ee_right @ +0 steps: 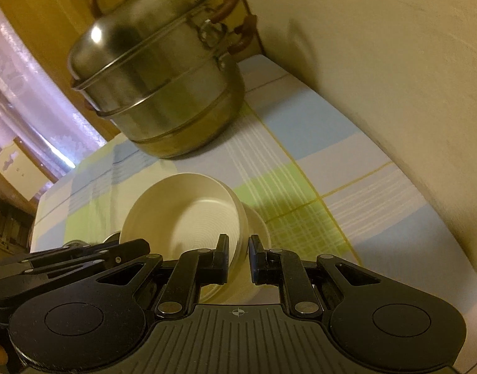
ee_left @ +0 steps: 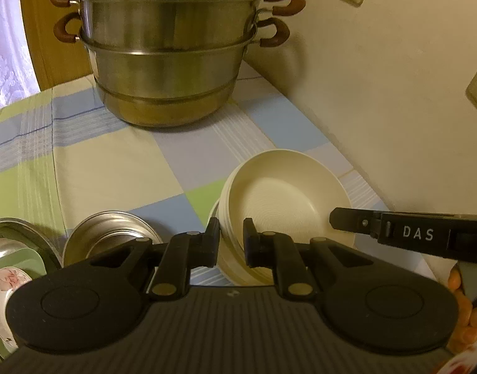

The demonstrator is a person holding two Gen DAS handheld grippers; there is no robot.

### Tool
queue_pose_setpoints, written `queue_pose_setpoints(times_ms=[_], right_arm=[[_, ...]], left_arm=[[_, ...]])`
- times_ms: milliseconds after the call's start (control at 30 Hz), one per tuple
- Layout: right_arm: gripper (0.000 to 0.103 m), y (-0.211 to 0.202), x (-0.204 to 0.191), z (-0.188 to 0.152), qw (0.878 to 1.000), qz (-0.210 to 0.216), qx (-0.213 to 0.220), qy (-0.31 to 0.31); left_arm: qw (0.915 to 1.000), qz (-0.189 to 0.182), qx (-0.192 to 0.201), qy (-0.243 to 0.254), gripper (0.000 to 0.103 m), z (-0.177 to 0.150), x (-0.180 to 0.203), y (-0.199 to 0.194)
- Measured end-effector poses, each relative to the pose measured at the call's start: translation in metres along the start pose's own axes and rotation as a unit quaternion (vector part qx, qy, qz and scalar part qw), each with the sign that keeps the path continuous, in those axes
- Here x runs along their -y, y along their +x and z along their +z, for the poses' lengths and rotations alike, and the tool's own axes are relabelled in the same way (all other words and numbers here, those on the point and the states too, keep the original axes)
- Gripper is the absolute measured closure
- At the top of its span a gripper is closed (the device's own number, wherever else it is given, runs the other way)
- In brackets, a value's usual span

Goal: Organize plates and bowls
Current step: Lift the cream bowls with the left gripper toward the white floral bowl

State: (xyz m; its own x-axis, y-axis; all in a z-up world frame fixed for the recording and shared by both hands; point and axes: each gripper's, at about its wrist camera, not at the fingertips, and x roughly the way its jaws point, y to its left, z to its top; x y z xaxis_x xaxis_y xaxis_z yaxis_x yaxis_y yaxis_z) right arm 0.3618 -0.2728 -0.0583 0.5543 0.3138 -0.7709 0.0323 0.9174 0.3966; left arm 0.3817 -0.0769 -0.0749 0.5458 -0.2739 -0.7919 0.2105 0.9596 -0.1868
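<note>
Left wrist view: the left tongs [ee_left: 230,243], low in the middle of the frame, pinch the near rim of a cream bowl stack [ee_left: 285,199], one finger outside the wall and one inside the top bowl. The stack sits right of centre and tilts away from the camera, seemingly lifted over the checked table [ee_left: 114,162]. The right tongs [ee_left: 341,219] come in from the right edge and bite the opposite rim. A steel steamer [ee_left: 167,62] fills the upper middle. A steel bowl [ee_left: 114,233] and patterned plates [ee_left: 5,280] lie at lower left.

Right wrist view: the right tongs [ee_right: 238,255] clamp the stack's wall [ee_right: 182,218] at lower centre; the left tongs [ee_right: 126,249] reach in from the lower left. The steamer [ee_right: 157,78] stands at upper left, and open table [ee_right: 332,171] spreads to the right.

The step appears to be carrying the stack to a resting spot. To do it well, both hands should travel together at matched height, since the grips are on thin rims and the nested bowls can slide apart if the tilt grows. Levelling the stack before setting it down, well clear of the steamer, and releasing only once the base is flat on the table looks safest.
</note>
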Motion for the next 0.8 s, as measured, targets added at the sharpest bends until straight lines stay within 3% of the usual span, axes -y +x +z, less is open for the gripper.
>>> queue_pose_setpoints(times_ms=[800], right_arm=[[0.089,0.026,0.013,-0.001,0.999,-0.011,-0.028,0.022]], left_arm=[[0.9994,0.002,-0.034,-0.005,0.090,-0.002,-0.004,0.028]])
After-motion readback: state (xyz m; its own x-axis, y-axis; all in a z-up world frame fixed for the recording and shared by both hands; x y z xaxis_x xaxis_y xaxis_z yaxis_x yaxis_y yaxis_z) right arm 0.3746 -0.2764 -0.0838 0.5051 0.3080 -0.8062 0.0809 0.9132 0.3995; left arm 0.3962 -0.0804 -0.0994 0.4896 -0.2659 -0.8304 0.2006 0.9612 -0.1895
